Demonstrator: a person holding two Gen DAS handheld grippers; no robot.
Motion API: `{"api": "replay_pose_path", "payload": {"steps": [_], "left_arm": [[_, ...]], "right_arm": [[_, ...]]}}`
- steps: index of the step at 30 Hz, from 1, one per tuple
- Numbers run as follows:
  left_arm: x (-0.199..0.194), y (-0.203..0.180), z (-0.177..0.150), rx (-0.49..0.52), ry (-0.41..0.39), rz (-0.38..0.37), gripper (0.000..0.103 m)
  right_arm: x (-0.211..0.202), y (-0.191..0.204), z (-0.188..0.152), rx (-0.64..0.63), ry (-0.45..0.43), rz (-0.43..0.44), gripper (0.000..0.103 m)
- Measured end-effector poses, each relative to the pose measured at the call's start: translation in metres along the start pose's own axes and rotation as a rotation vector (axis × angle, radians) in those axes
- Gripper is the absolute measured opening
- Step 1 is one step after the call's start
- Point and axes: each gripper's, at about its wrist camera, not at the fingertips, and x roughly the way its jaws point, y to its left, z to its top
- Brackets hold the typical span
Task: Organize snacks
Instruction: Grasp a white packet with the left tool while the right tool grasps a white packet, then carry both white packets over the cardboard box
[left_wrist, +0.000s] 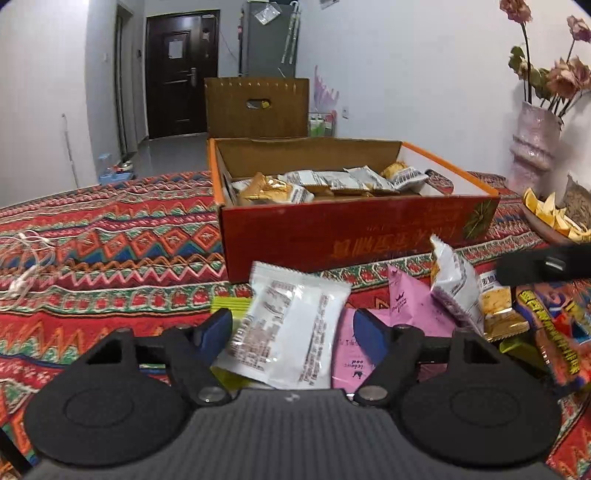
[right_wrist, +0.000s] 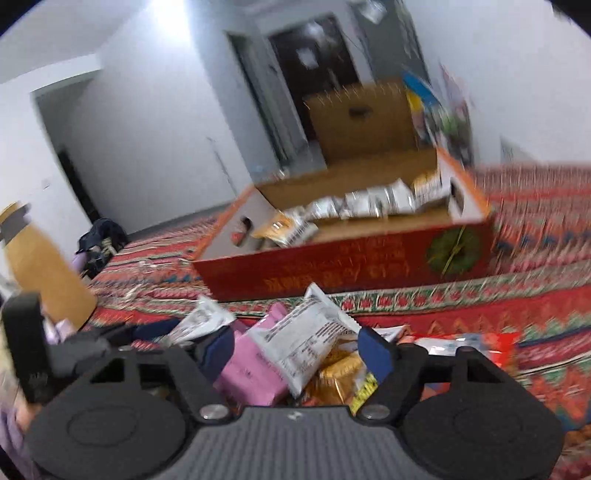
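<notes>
Two grippers, each with a white packet between its pads: left gripper clamps a packet, right gripper another packet. Both packets' long axes point toward the box, which lies straight ahead toward the table's far edge, about equally near both hands.

Open-topped red cardboard box straight ahead, near wall upright, interior half filled with white and gold snack packets. Loose heap of pink, white and orange wrappers crowding the patterned red woven tablecloth before it. Bare cloth to the left, save tangled white earphone cable. Pink ribbed vase blocking the right.
</notes>
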Motion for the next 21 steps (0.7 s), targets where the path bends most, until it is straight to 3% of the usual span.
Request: {"api": "replay_pose_path", "payload": {"steps": [3, 6, 8, 10, 11, 12, 16, 21], "left_arm": [[-0.002, -0.003, -0.002, 0.034, -0.017, -0.032, 0.048], [-0.005, 0.000, 0.000, 0.019, -0.012, -0.070, 0.041], [-0.006, 0.001, 0.000, 0.013, -0.008, -0.065, 0.040], [-0.009, 0.003, 0.003, -0.012, -0.002, -0.047, 0.040], [-0.013, 0.004, 0.004, -0.027, -0.003, -0.038, 0.040], [-0.020, 0.004, 0.006, -0.035, -0.014, -0.036, 0.040], [-0.078, -0.003, 0.012, -0.058, -0.130, -0.058, 0.040], [-0.143, -0.030, 0.003, -0.054, -0.173, -0.047, 0.040]], "right_arm": [[0.034, 0.000, 0.002, 0.061, 0.047, -0.024, 0.074], [0.053, 0.007, -0.001, 0.040, 0.050, -0.059, 0.071], [0.055, 0.011, -0.003, 0.014, 0.024, -0.075, 0.057], [0.051, 0.009, -0.004, 0.025, 0.005, -0.068, 0.054], [0.046, 0.008, -0.004, 0.025, -0.008, -0.067, 0.034], [0.041, 0.007, -0.004, 0.023, -0.019, -0.070, 0.026], [0.006, 0.011, -0.007, -0.040, -0.095, -0.061, 0.023], [-0.057, 0.024, -0.024, -0.168, -0.173, -0.068, 0.021]]}}
